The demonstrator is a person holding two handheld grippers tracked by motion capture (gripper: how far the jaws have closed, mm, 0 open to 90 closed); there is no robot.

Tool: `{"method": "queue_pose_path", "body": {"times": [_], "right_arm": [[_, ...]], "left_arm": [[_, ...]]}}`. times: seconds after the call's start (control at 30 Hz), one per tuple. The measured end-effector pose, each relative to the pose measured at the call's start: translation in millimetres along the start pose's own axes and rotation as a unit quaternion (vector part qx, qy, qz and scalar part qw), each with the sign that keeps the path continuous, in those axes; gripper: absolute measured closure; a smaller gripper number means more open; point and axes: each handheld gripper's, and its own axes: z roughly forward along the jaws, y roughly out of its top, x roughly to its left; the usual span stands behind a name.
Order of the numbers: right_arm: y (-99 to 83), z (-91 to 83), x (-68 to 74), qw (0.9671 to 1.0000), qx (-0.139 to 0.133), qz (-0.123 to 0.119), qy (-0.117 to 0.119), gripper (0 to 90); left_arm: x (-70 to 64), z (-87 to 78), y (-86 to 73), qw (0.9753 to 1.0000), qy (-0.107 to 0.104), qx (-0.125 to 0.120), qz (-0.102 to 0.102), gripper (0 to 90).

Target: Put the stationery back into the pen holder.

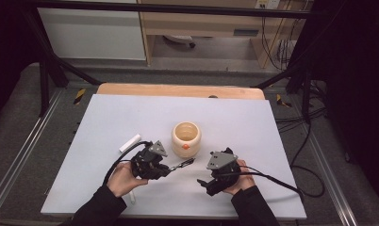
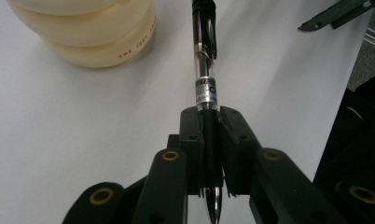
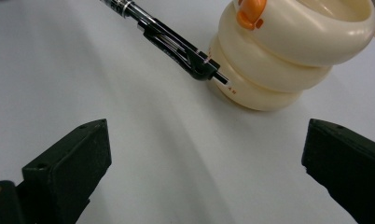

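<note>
Two grippers: both were held by a person's hands over the pale grey rectangular tabletop (image 1: 107, 122), on the near side of the cup.
Cup: a cream-coloured ribbed ceramic cup (image 1: 186, 138) with an orange knob on its near face stood upright close to the middle of the tabletop; small lettering ran round its lowest ring.
Left gripper: the black left gripper (image 2: 210, 140) lay near and to the left of the cup, its jaws closed tight on the pen.
Pen: a clear-barrelled ballpoint pen with black clip and cap end (image 2: 205, 70) was clamped near its tip, the writing point facing back toward the gripper body, the clip end reaching out toward the cup's base; in the right gripper view the cap end (image 3: 176, 46) sat just beside the cup's lower rings, contact unclear.
Right gripper: the black right gripper (image 3: 204, 172) sat near and to the right of the cup, jaws spread wide apart, holding nothing.
White stick: a short white bar (image 1: 129, 142) lay flat on the tabletop left of the cup, beyond the left gripper.
</note>
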Motion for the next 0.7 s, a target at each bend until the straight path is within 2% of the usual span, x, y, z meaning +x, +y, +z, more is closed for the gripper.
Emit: {"method": "queue_pose_path", "body": {"times": [0.4, 0.7], "right_arm": [[11.6, 0.1, 6.2, 0.9987, 0.012, -0.050, -0.006, 3.8], [19.8, 1.3, 14.5, 0.9943, 0.015, -0.104, -0.016, 8.7]], "left_arm": [[-6.0, 1.9, 11.7, 0.9999, -0.006, 0.008, 0.013, 79.6], [-9.2, 3.4, 17.6, 0.9997, -0.009, 0.015, 0.020, 79.5]]}}
